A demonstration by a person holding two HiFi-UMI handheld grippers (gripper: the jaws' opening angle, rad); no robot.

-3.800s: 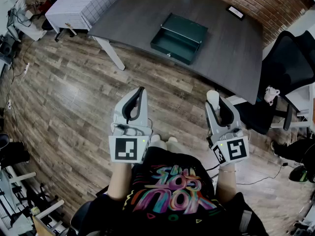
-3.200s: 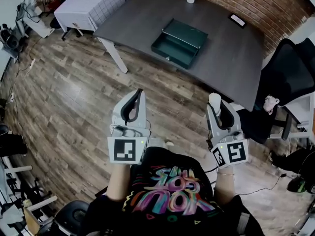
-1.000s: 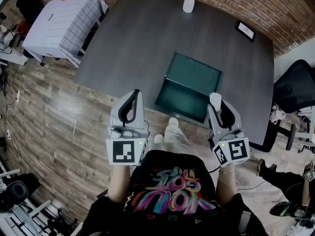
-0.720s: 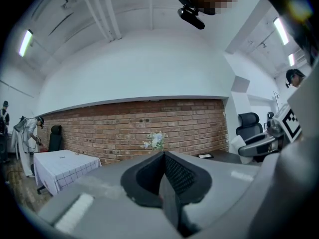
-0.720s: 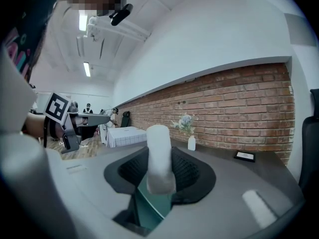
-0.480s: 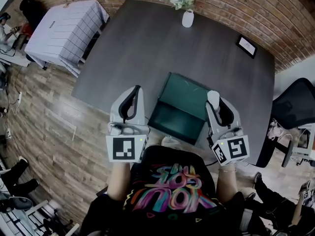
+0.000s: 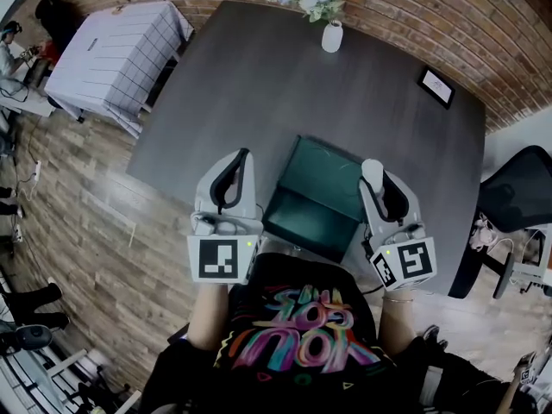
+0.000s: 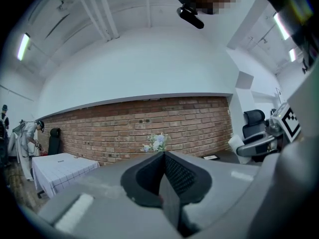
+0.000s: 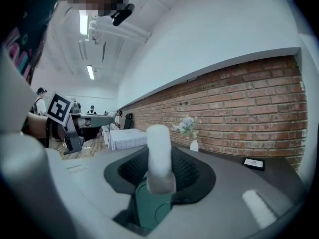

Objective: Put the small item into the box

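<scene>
In the head view an open dark green box point(image 7: 315, 198) lies on the dark grey table point(image 7: 285, 84), near its front edge. Both grippers hover at that edge, one on each side of the box. My left gripper point(image 7: 242, 159) is shut and holds nothing; in the left gripper view its jaws point(image 8: 163, 156) meet in a line. My right gripper point(image 7: 374, 169) is shut on a small white cylinder point(image 7: 372, 173). This cylinder point(image 9: 159, 158) stands upright between the pads in the right gripper view, and the green box point(image 9: 149, 209) shows below it.
A white vase with flowers point(image 7: 331, 33) and a small framed picture point(image 7: 436, 86) stand at the table's far side. A table with a checked cloth point(image 7: 116, 48) is at the left and a black office chair point(image 7: 517, 198) at the right. People stand at the far left.
The view has moved up to the table: the green box has come from far off to lie between the two grippers. Both grippers keep their pose, and the right one still holds the cylinder.
</scene>
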